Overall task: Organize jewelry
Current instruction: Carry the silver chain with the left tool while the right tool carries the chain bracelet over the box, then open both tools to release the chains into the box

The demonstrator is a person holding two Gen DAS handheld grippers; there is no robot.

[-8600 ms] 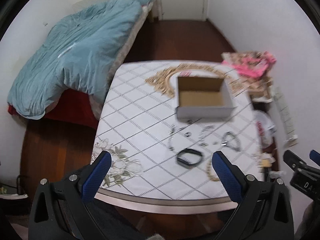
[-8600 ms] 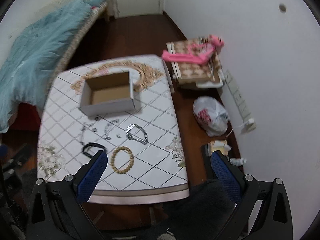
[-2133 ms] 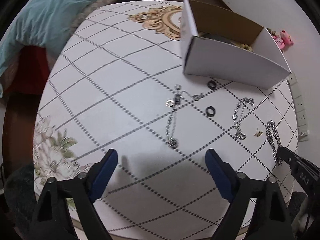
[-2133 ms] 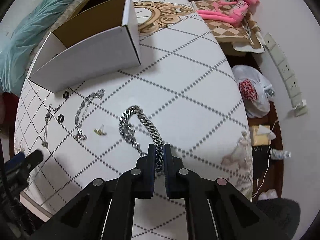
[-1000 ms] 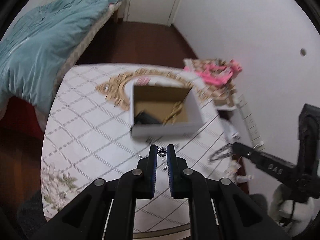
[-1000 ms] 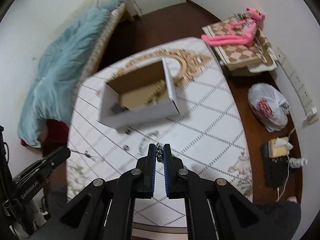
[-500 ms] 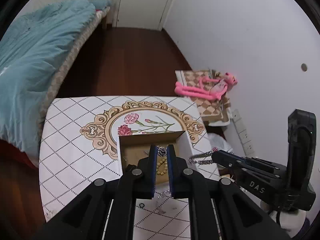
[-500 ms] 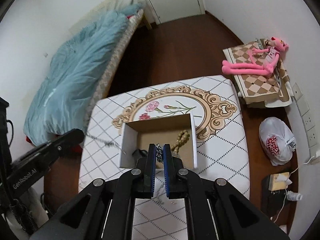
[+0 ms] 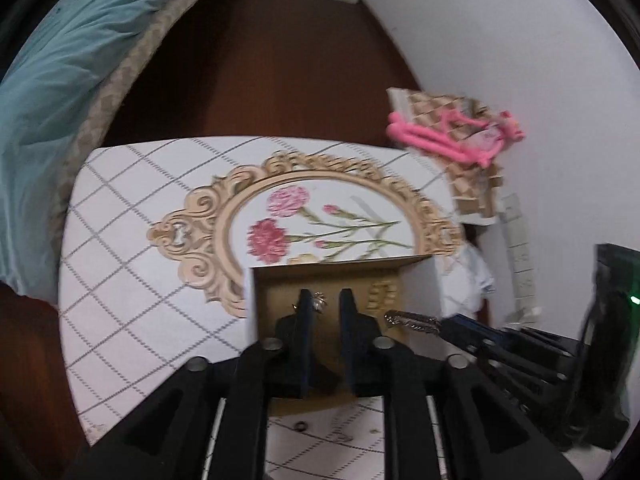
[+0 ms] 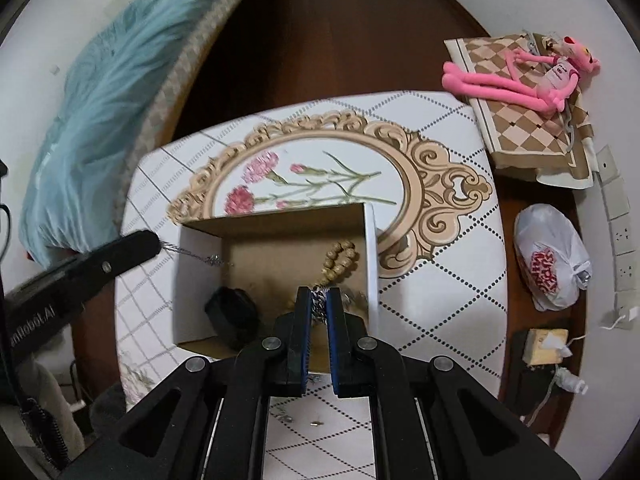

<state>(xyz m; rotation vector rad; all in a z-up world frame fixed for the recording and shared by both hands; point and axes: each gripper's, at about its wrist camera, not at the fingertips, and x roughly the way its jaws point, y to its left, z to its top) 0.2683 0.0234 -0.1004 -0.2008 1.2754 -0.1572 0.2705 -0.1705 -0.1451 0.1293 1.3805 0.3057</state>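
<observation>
Left gripper (image 9: 323,300) jaws are opening above the box (image 10: 176,280), so the thin necklace (image 10: 200,257) between them is released inside; right gripper (image 10: 318,300) is clamped on the chain bracelet (image 9: 412,317), held over the box's right edge for deposit

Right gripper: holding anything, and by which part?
Yes. The right gripper is shut on the chunky silver curb-link chain, pinching a few links at its fingers' tips over the open cardboard box.

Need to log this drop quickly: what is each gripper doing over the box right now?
Left gripper: jaws opening, thin necklace at its tips above the box.
Right gripper: shut on the silver chain.
</observation>
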